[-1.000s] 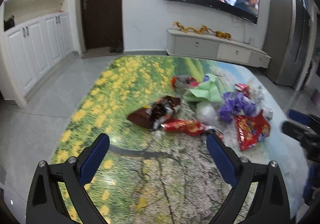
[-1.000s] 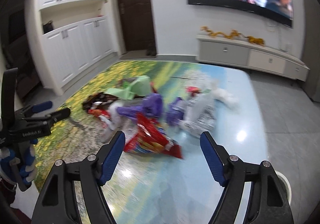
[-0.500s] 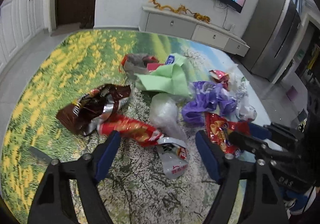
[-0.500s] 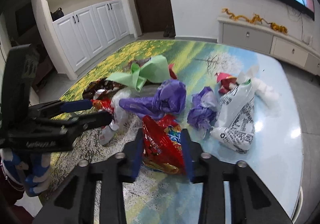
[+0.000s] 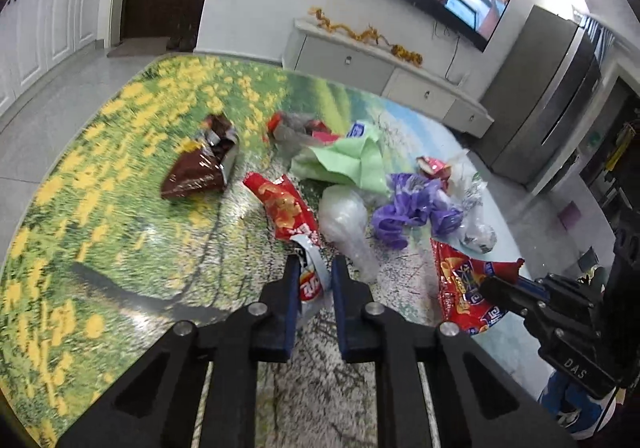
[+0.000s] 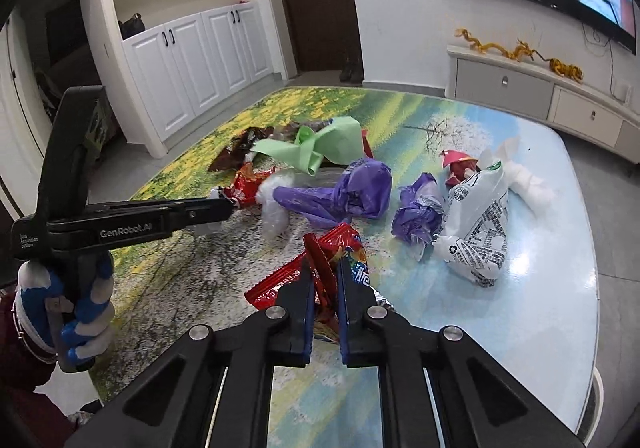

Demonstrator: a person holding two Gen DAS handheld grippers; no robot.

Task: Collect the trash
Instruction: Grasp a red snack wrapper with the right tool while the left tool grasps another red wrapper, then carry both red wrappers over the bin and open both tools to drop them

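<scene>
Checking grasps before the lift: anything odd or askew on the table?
Nothing spilled. The left gripper pinches only the torn white end of the red chip wrapper; the right gripper grips a crumpled red snack bag by a fold. Both grips look shallow.

I see a glossy counter [image 6: 540, 328] printed with a landscape: yellow flowers on its left part, pale blue on its right. A heap of litter lies on it. At the left edge of the heap lies a crumpled brown foil wrapper [image 5: 198, 172]; beside it a red crisp packet [image 5: 282, 204] and a clear plastic bag [image 5: 346, 224]. Behind them sits a folded light-green paper sheet [image 6: 320, 148]. Two crumpled purple plastic bags [image 6: 352, 196] lie mid-heap, another red snack packet [image 6: 336, 248] near me, and a white printed plastic bag [image 6: 478, 232] on the blue part.
</scene>
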